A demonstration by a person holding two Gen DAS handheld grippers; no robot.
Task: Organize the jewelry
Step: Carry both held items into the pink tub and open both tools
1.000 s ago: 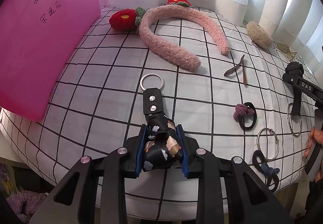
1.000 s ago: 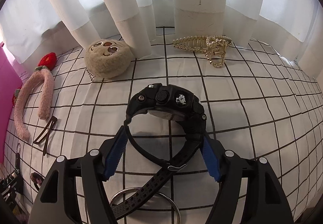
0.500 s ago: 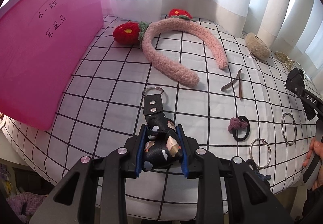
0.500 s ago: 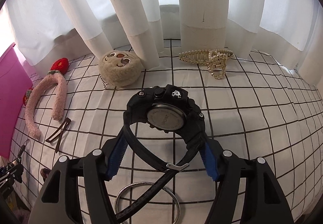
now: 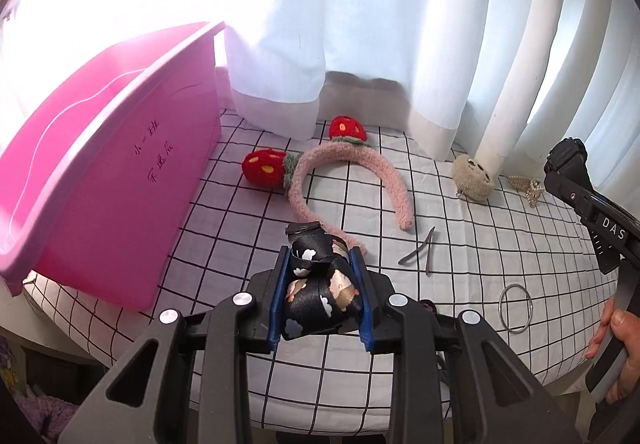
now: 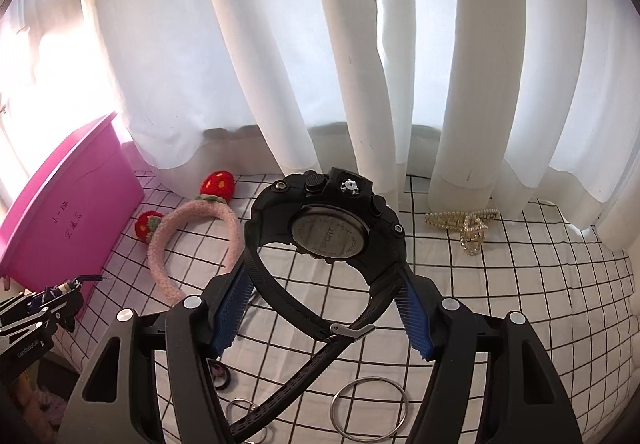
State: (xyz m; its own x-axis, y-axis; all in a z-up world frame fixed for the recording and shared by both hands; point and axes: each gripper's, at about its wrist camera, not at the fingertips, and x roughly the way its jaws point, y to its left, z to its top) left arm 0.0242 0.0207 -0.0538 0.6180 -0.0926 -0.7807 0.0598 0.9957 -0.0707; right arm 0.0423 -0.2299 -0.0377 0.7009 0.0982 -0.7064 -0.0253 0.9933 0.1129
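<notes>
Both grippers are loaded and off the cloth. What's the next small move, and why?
Probably carry the left gripper with its strap left, over the pink bin's open top. The bin sits nearest that side, and the right gripper holding the watch can follow.

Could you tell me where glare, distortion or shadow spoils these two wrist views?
Left wrist view: window light blows out the upper left above the pink bin, and the fisheye bends the checked cloth lines. Right wrist view: the backlit curtain leaves the black watch dark, though the lettering on its case back stays readable; the corners are vignetted black.
</notes>
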